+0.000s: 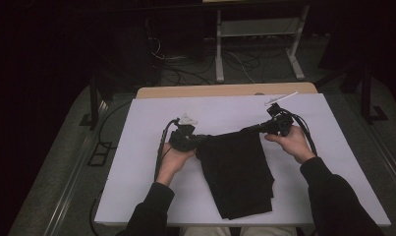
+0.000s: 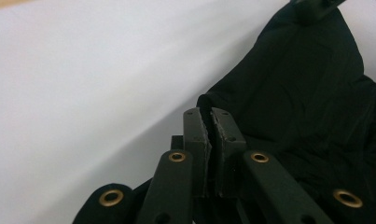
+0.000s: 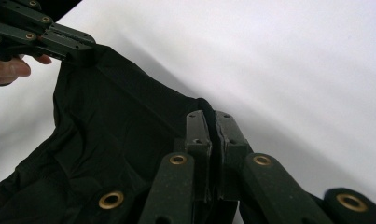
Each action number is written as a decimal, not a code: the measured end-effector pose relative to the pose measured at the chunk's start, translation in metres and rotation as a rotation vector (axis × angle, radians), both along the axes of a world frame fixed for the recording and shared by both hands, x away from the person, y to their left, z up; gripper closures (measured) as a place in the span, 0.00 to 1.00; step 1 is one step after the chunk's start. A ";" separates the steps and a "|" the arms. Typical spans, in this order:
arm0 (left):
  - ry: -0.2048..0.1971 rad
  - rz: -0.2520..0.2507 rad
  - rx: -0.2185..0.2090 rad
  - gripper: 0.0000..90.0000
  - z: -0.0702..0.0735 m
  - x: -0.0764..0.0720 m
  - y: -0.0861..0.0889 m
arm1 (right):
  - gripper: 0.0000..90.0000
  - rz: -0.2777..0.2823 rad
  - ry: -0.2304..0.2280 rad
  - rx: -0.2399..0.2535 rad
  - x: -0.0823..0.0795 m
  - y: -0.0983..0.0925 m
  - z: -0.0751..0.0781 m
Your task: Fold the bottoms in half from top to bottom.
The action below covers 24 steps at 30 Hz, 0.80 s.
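A black cloth (image 1: 237, 169) lies folded on the white table (image 1: 136, 162), its far edge lifted between my two grippers. My left gripper (image 1: 203, 139) is shut on the cloth's left corner; in the left gripper view the cloth (image 2: 307, 98) runs from between the pinched fingertips (image 2: 196, 126). My right gripper (image 1: 245, 130) is shut on the right corner, and the right gripper view has the cloth's hem (image 3: 129, 121) clamped between the pads (image 3: 225, 128). The other gripper (image 3: 85, 49) holds the far corner there, with a hand (image 3: 10, 67) behind it.
A thin white stick-like object (image 1: 281, 99) lies near the table's far right edge. A wooden strip (image 1: 225, 90) borders the far side. Beyond it are a metal frame (image 1: 257, 44) and cables on the floor. Sleeved forearms (image 1: 333, 196) come in from the near edge.
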<state>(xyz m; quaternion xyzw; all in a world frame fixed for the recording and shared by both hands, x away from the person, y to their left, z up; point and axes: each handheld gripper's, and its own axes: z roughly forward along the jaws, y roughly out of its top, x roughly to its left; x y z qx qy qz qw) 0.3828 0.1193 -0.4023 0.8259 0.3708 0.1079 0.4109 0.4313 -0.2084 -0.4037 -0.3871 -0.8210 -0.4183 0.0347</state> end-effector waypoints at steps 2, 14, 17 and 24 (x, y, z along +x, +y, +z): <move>-0.004 0.001 -0.006 0.94 0.002 0.007 0.001 | 0.93 -0.009 -0.005 0.004 0.005 0.001 0.002; -0.006 -0.003 0.006 0.94 0.005 0.046 0.003 | 0.93 -0.094 0.006 0.057 0.028 -0.003 -0.004; -0.009 -0.007 0.020 0.94 0.008 0.054 0.000 | 0.93 -0.115 0.006 0.062 0.031 -0.005 -0.005; -0.044 0.001 0.036 0.94 0.013 0.069 -0.005 | 0.93 -0.155 -0.023 0.058 0.039 -0.005 -0.004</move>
